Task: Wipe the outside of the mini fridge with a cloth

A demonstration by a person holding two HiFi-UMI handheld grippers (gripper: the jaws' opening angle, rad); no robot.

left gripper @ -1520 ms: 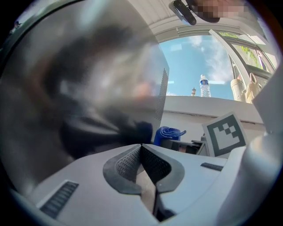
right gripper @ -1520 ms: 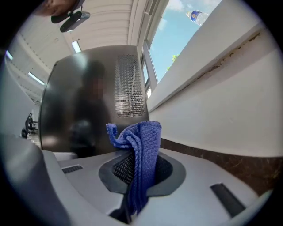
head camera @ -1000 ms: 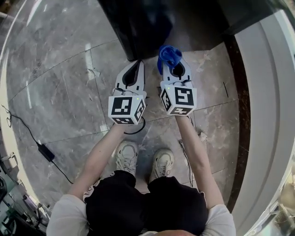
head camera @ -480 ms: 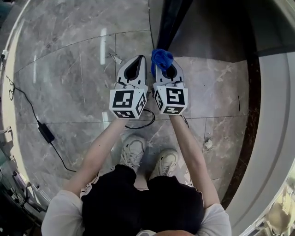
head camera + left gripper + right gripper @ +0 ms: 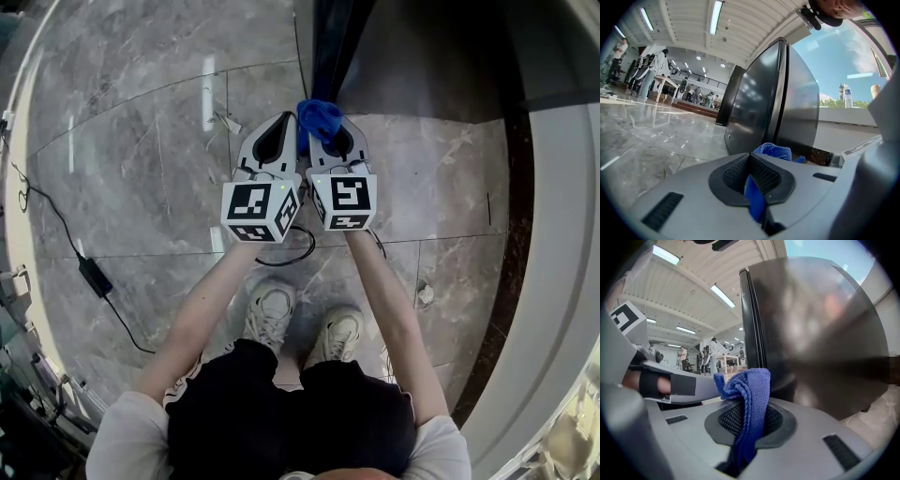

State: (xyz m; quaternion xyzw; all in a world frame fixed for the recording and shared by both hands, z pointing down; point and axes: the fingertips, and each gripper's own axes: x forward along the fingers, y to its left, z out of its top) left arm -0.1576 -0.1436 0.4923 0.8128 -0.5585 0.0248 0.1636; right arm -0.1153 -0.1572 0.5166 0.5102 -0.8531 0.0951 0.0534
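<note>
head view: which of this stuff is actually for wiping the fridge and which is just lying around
For the job:
blue cloth
mini fridge
right gripper, shut on the cloth
left gripper, apparently pinching it too

Just lying about:
power adapter on the floor
black cable loop below the grippers

The blue cloth (image 5: pixel 750 385) was bunched and pinched upright between the closed jaws of the right gripper (image 5: pixel 747 420), its folds rising above them. It was near the front corner of the dark, glossy mini fridge (image 5: pixel 815 333), which stood upright with its door shut.
</note>
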